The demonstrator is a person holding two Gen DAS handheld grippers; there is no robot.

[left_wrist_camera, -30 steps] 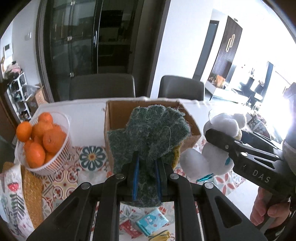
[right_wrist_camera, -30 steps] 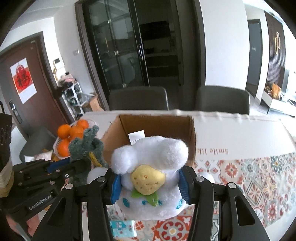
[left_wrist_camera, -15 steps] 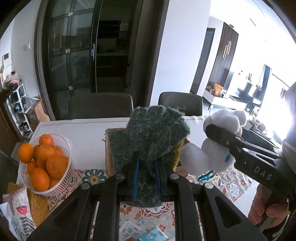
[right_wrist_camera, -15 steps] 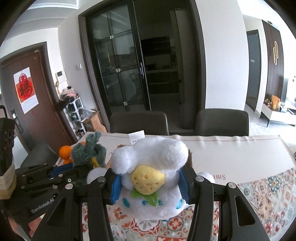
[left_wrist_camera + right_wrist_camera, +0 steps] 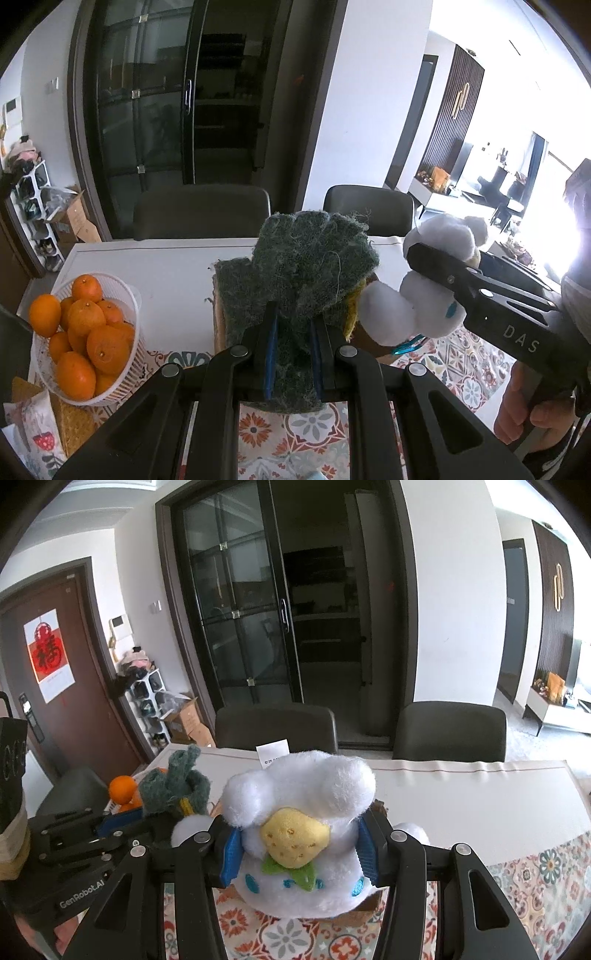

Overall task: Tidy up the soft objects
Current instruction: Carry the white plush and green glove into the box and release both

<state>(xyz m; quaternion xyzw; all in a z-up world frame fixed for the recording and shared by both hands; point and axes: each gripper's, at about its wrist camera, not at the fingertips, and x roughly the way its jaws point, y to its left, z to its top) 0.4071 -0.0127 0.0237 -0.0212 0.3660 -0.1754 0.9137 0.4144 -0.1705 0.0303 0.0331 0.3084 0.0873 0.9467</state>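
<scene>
Two soft things are held up above the table [image 5: 177,273]. The left gripper [image 5: 291,350] pinches a fuzzy dark green glove [image 5: 306,273], fingers pointing up. Beside it, the right gripper [image 5: 299,845] squeezes a fluffy white plush toy [image 5: 299,805] with a yellow strawberry and blue spots on it

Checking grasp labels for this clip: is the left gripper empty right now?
No, the left gripper is shut on a dark green felt scouring pad, which stands up between its blue pads.
</scene>
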